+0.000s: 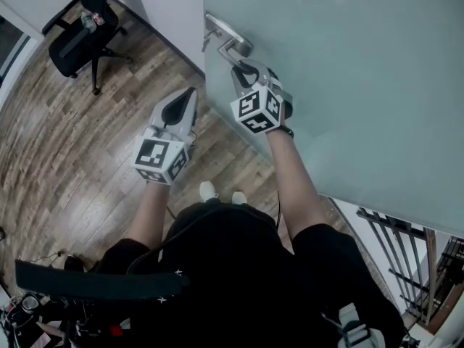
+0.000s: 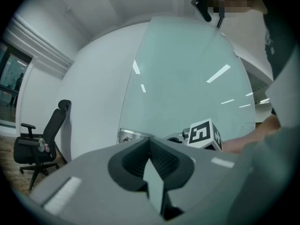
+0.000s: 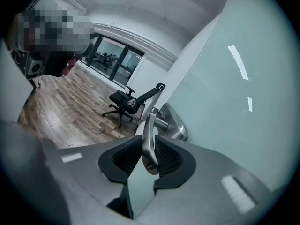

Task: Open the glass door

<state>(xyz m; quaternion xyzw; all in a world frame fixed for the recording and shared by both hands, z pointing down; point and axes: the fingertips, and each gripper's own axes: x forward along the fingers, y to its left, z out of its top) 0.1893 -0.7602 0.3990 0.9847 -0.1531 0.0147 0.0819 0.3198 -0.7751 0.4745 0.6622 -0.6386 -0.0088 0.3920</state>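
Note:
The frosted glass door point(image 1: 348, 85) fills the upper right of the head view. Its metal lever handle point(image 1: 226, 38) sits near the door's left edge. My right gripper point(image 1: 244, 69) is shut on the lever's free end. In the right gripper view the lever point(image 3: 150, 125) runs down between the two dark pads, and the gripper point(image 3: 149, 143) clamps it against the glass door point(image 3: 234, 102). My left gripper point(image 1: 190, 96) hangs left of the door over the floor, apart from the handle. Its jaws point(image 2: 150, 143) meet at the tips with nothing between them. The handle plate point(image 2: 129, 136) shows beyond them.
A black office chair point(image 1: 83, 27) stands on the wood floor point(image 1: 58, 143) at the far left, by a white wall point(image 1: 167, 6). A dark railing point(image 1: 406, 259) is at the lower right, and cables lie at the bottom left point(image 1: 43, 259). The person's shoes point(image 1: 209, 191) are near the door.

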